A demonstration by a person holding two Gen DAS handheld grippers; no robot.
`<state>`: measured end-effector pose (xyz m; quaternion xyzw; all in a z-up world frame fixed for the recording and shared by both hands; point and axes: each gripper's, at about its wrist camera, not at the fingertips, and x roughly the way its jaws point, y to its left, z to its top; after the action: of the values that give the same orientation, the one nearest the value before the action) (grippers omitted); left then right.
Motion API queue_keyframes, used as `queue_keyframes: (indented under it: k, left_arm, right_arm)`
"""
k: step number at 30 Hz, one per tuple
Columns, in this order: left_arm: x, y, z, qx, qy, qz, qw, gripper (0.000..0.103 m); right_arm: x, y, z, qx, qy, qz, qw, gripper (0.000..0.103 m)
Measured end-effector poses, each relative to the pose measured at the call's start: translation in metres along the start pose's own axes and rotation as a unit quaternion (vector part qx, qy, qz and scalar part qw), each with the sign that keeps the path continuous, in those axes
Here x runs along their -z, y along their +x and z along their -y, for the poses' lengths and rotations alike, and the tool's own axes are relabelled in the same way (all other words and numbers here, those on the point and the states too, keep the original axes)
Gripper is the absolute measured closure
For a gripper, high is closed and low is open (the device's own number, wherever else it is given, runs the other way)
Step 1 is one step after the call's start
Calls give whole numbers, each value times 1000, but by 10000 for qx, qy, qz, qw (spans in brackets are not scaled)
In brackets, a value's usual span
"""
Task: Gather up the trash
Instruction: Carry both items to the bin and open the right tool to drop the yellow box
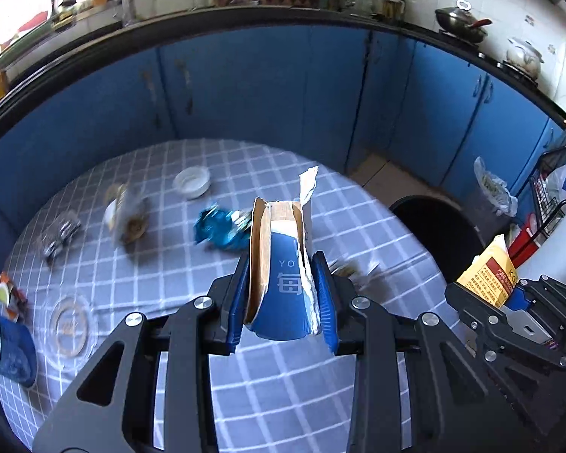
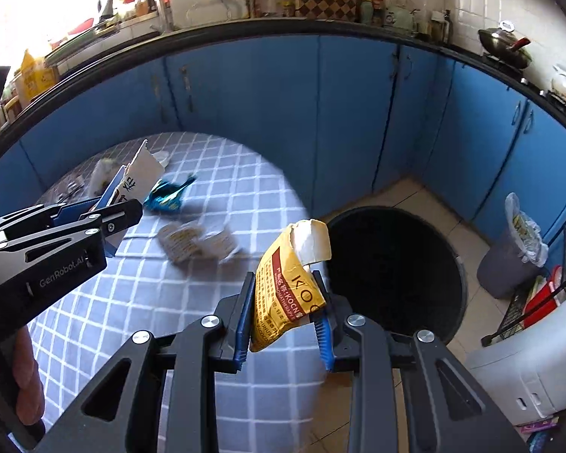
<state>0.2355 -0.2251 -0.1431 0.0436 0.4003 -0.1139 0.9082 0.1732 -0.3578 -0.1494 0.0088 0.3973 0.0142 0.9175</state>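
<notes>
Open checkered cloth across the lower middle of the desk (image 1: pixel 268 385), below the left gripper (image 1: pixel 283 302) and its crushed blue carton (image 1: pixel 283 264). Blocked further up by a blue foil wrapper (image 1: pixel 219 228), a brown packet (image 1: pixel 126 219) and a white lid (image 1: pixel 191 182); along the lower left edge by a clear round lid (image 1: pixel 71 326) and a blue cup (image 1: pixel 7 347). At right, wide dark mouth of the black bin (image 2: pixel 396 271) beside the desk, unobstructed beyond the right gripper (image 2: pixel 285 324) and its yellow packet (image 2: pixel 286 294). Flattened wrappers (image 2: pixel 196 243) in the way at mid-desk. Grey lined bin (image 2: pixel 513 253) and wire rack (image 2: pixel 547 294) crowding the right edge of the frame.
</notes>
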Motion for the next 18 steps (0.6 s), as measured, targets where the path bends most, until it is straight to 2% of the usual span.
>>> queue_keyframes:
  k: [14,18]
  left_arm:
    - [-40,21,63,235,232,248,9991,69]
    - [-48,26,75,216,315,348,9987,69]
  right_arm:
    - [-24,14,63,458,330,222,9982,75]
    - [-30,18,75,575,390,310,9971,69]
